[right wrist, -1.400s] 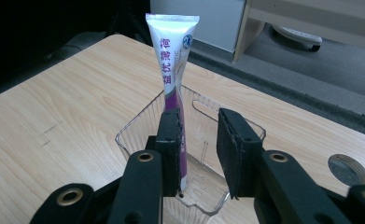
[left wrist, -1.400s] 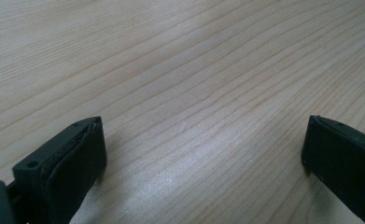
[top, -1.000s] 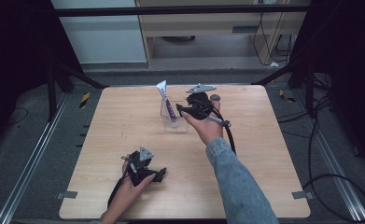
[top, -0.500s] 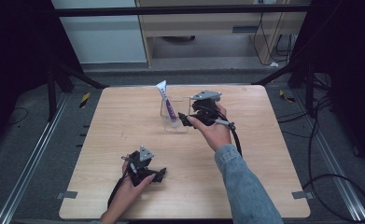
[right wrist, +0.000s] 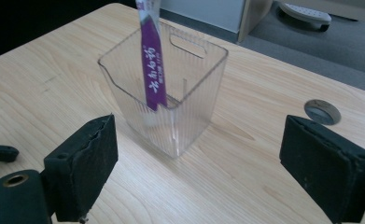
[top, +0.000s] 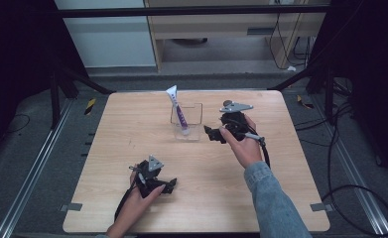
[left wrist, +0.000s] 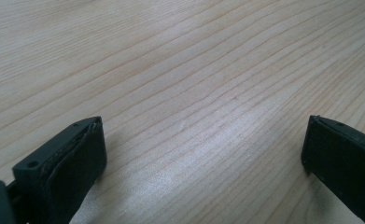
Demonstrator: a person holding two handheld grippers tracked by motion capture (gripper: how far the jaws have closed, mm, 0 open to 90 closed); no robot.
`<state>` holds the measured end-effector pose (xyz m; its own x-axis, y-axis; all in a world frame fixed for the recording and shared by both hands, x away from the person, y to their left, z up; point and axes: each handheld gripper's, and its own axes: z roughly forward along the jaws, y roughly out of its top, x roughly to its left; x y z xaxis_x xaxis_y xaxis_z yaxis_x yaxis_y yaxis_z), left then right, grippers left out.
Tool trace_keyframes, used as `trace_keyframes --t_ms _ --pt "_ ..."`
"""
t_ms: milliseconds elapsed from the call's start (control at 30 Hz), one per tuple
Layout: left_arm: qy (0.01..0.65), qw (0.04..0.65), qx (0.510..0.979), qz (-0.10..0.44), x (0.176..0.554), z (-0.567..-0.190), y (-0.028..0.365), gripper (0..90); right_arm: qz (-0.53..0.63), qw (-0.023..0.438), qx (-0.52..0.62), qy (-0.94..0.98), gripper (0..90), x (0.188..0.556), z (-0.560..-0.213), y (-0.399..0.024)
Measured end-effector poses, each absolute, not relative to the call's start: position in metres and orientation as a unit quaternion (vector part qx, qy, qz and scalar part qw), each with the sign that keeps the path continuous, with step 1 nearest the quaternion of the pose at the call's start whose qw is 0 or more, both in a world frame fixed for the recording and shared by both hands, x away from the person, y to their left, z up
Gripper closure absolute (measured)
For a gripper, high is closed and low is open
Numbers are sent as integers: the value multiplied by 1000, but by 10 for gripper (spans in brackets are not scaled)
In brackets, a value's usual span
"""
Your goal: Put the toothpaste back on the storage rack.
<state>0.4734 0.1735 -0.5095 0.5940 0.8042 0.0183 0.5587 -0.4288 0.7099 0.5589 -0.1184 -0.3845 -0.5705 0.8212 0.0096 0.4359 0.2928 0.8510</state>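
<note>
A clear ribbed plastic container (top: 187, 124) stands at the table's middle back, and a white and purple tube (top: 178, 110) leans upright inside it. In the right gripper view the container (right wrist: 171, 98) and the tube (right wrist: 152, 65) stand just ahead of the jaws. My right gripper (top: 209, 134) is a short way to the container's right. Its jaws have just been opening and stand wide, with nothing between them (right wrist: 199, 158). My left gripper (top: 170, 185) rests near the front left, open over bare wood (left wrist: 203, 158).
A small round grey disc (top: 227, 103) is set in the wooden tabletop (top: 132, 124) behind my right hand; it also lies to the right of the container in the right gripper view (right wrist: 322, 112). Cables trail from both grippers. Dark frame posts and floor rails surround the table.
My right hand has drawn away from the container, to the right and toward the front. The tube stays in the container. The left hand has not moved.
</note>
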Motion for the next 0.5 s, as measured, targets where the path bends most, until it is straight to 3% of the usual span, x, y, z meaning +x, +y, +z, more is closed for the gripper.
trace_keyframes --t_ms 500 --pt "413 340 825 181 473 -509 173 0 413 240 424 770 112 547 -410 -160"
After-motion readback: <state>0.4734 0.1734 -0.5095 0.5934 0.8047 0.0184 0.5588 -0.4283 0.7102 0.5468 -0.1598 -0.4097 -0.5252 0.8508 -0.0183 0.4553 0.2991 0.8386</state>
